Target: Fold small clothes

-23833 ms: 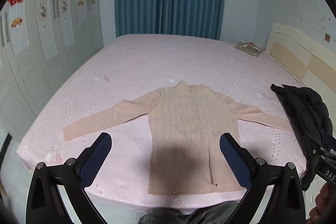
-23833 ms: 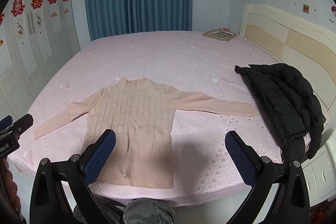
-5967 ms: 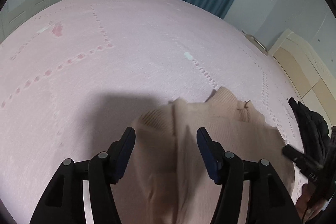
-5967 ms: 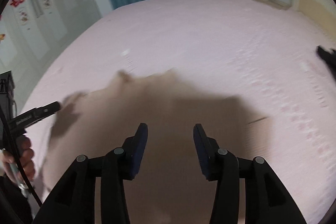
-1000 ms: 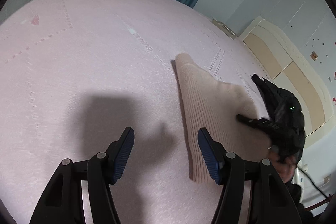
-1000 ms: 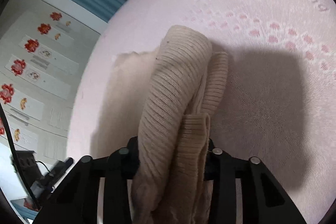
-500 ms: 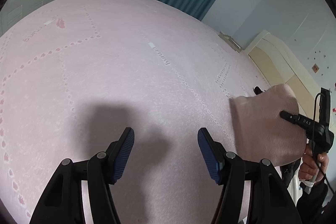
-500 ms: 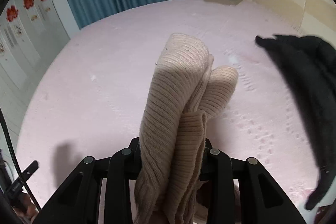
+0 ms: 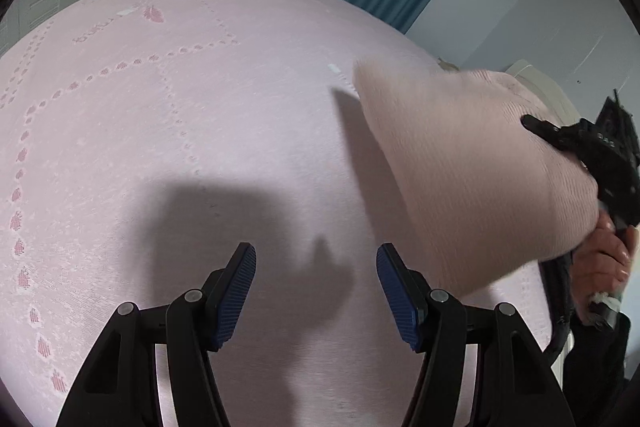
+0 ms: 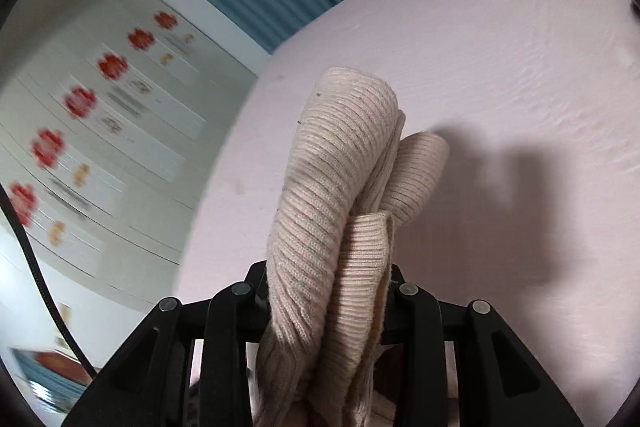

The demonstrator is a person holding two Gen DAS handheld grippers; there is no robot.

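Two grippers | right gripper (image 10: 326, 291) clamps folded sweater (image 10: 340, 167) above bed (image 10: 520, 67) | left gripper (image 9: 316, 275) spread, empty, near bed

- The bed (image 9: 168, 131) fills most of the left wrist view, covered by a pale pink bedspread (image 10: 520, 39) that lies smooth and flat.
- Rows of small pink heart-like marks (image 9: 120, 67) run across the bedspread in dotted lines, darker ones down the left edge.
- A pink motif (image 9: 154, 14) and faint lettering sit near the far left corner.
- Dark shadows fall on the cover in both views.
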